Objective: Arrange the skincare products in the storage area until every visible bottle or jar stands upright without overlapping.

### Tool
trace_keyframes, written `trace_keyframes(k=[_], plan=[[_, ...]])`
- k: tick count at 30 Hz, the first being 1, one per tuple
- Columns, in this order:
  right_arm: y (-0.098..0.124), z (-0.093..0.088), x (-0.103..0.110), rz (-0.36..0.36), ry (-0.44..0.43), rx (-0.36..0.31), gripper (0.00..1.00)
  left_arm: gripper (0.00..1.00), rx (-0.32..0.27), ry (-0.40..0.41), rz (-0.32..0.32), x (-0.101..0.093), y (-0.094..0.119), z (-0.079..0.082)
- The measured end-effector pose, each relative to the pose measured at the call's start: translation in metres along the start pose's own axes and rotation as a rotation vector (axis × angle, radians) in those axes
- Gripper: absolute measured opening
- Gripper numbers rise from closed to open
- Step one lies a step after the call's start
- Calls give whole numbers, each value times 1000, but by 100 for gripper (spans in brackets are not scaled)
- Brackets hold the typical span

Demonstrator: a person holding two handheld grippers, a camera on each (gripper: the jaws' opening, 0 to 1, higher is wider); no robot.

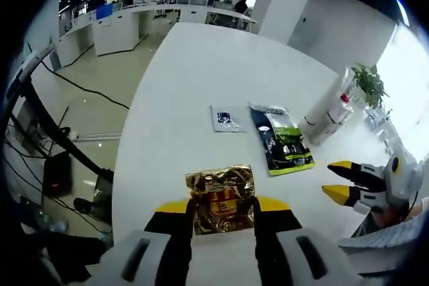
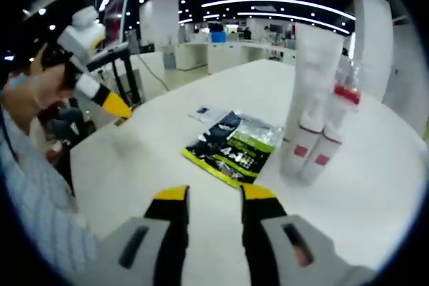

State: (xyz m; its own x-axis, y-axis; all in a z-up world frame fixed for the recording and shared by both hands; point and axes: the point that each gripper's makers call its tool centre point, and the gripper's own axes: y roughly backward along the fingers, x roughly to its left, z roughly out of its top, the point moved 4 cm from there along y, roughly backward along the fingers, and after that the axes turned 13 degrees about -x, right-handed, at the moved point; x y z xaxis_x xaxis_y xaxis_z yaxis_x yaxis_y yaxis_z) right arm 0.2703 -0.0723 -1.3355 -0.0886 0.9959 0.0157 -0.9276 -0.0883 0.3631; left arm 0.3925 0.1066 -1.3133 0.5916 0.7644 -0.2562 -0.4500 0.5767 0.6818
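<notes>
Left gripper [image 1: 222, 213]: jaws closed on a crinkled gold foil sachet [image 1: 220, 197], above the white round table [image 1: 194, 72]. Right gripper [image 2: 208, 200]: jaws narrowly parted, holding nothing, hovering near a black-and-green flat pouch [image 2: 234, 147]; white upright bottles with red bands [image 2: 315, 122] just right.

On the table [image 1: 201, 85], a small sachet [image 1: 226, 118] lies beside a larger pouch [image 1: 281, 140], bottles [image 2: 315, 132] apparently upright beyond.

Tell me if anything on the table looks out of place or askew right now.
Three flat sachets aren't upright: a gold foil packet sits between the left gripper jaws, while a green-black pouch and a small grey sachet lie flat. The white bottles stand upright, close together.
</notes>
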Motion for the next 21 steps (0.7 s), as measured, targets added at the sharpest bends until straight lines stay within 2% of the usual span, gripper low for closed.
trace_keyframes(k=[8,14,21], plan=[[18,0,-23,-65,-14,-31,28,36,-10,-23,-12,-18,-15,9],[29,-6,-34,-117,-41,-32,28,36,-8,-36,-20,-23,-20,11],[41,-13,-36,-140,-57,-25,28,36,-4,-35,-29,-33,-32,15]])
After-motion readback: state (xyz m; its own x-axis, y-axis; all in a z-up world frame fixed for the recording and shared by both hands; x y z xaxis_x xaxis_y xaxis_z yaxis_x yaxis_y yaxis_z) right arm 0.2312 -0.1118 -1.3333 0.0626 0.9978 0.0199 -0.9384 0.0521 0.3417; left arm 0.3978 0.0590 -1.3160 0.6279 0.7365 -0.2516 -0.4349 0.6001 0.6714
